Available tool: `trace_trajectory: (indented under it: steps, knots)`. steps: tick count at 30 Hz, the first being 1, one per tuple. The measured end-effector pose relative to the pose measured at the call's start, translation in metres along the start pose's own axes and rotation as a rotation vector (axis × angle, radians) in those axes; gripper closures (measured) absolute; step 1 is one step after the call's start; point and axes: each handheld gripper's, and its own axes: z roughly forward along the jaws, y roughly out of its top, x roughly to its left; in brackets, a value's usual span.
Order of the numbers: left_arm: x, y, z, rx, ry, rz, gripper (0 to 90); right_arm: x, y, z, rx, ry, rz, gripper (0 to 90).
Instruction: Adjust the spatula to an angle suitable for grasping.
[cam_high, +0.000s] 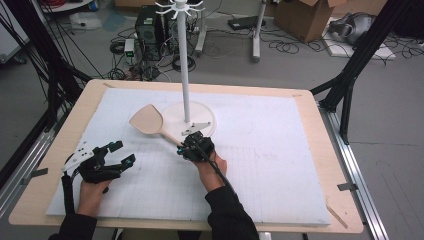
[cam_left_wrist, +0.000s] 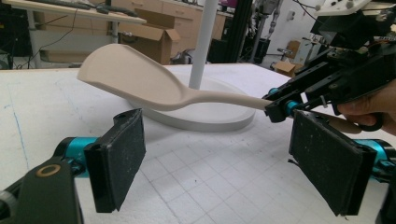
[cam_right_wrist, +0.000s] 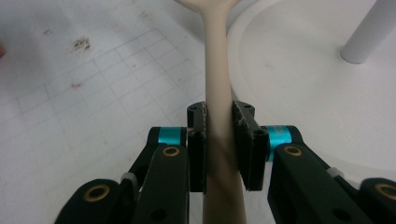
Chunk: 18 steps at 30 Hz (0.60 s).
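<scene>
Nearest you, item one: your left gripper (cam_high: 118, 153), resting low at the near left of the white mat (cam_high: 280, 165), jaws spread wide with nothing between the pads (cam_left_wrist: 119, 158). Item two: your right gripper (cam_right_wrist: 219, 140), near the middle of the table, clamped on the handle of the beige spatula (cam_high: 150, 121); the right gripper view has both pads pressed against the handle's sides. Item three: the spatula itself, blade angled away to the far left and raised off the mat, its neck passing over the near edge of the stand's round base (cam_high: 202, 111). Item four: the white rack stand (cam_high: 183, 55), an upright pole rising from that base just beyond your right gripper, with a ring of hooks (cam_high: 178, 7) at its top. Step in hand, by my reading: the spatula is picked up and being carried, most likely toward a hook. Next move calls for lifting it well up along the pole and turning the handle end toward a hook; whether the handle has a hanging hole cannot be told, since your gripper covers that stretch.
</scene>
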Motion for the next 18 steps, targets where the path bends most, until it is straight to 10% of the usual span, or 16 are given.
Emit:
trace_trajectory:
  steps: [18]
  knots:
    - [0.0,0.0,0.0,0.001,0.002,0.001,18.8,-0.01,-0.033,-0.035,0.014,0.135,-0.068,76.9]
